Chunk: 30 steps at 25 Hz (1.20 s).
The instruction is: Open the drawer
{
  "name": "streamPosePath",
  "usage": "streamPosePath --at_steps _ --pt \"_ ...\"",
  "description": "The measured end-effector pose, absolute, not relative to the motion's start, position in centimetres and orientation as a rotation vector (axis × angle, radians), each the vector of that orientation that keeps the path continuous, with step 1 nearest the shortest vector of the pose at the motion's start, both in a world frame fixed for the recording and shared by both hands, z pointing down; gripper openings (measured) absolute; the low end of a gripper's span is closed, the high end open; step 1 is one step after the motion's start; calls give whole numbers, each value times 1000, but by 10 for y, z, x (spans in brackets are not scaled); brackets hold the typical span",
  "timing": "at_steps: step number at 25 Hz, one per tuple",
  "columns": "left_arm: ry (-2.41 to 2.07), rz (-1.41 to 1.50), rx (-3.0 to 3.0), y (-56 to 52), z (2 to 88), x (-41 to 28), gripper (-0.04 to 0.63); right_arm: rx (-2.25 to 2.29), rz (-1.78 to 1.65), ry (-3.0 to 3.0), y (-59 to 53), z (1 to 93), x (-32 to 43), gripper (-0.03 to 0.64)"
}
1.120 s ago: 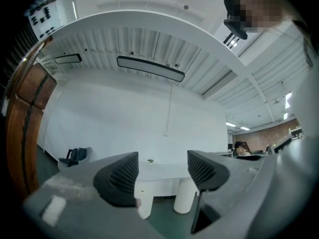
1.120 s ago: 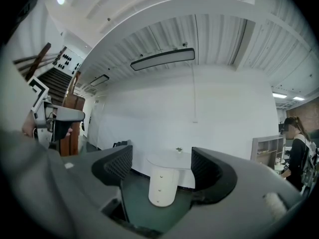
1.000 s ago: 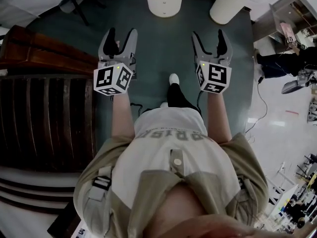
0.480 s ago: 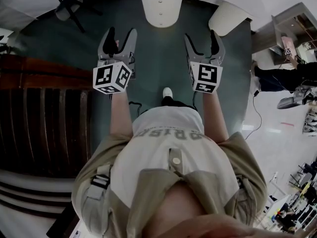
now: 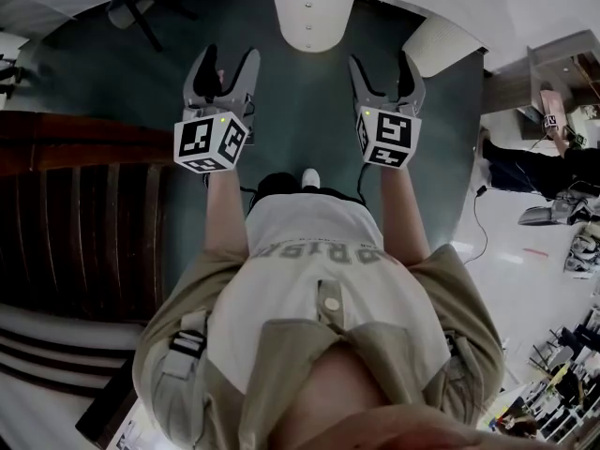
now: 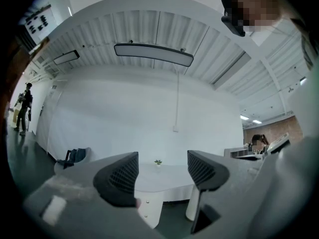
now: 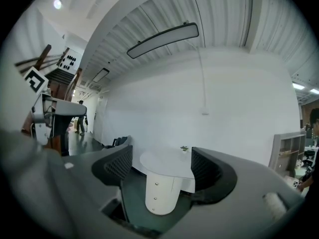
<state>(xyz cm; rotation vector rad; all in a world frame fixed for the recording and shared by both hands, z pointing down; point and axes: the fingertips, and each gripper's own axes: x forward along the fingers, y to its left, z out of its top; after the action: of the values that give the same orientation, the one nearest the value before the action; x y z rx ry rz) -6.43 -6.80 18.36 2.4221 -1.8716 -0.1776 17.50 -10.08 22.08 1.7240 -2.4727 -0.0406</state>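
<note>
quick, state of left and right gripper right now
left gripper: open, nothing between its jaws
right gripper: open, nothing between its jaws

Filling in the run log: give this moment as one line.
left gripper: open, empty | right gripper: open, empty | drawer unit: ahead, shut, untouched | task: not started

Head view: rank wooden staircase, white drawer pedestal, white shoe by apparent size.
1. wooden staircase, largest by far
2. white drawer pedestal
3. white shoe, clearly smallest

white drawer cabinet point(image 5: 314, 17), teal floor point(image 5: 300, 101), dark brown woodwork point(image 5: 84, 232)
</note>
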Motion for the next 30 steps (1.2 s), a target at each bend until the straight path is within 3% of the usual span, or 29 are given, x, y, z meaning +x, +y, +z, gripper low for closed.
streamPosePath --at_steps 30 --pt "-1755 -65 2430 -214 255 -133 319 1674 137 -2308 -277 357 81 348"
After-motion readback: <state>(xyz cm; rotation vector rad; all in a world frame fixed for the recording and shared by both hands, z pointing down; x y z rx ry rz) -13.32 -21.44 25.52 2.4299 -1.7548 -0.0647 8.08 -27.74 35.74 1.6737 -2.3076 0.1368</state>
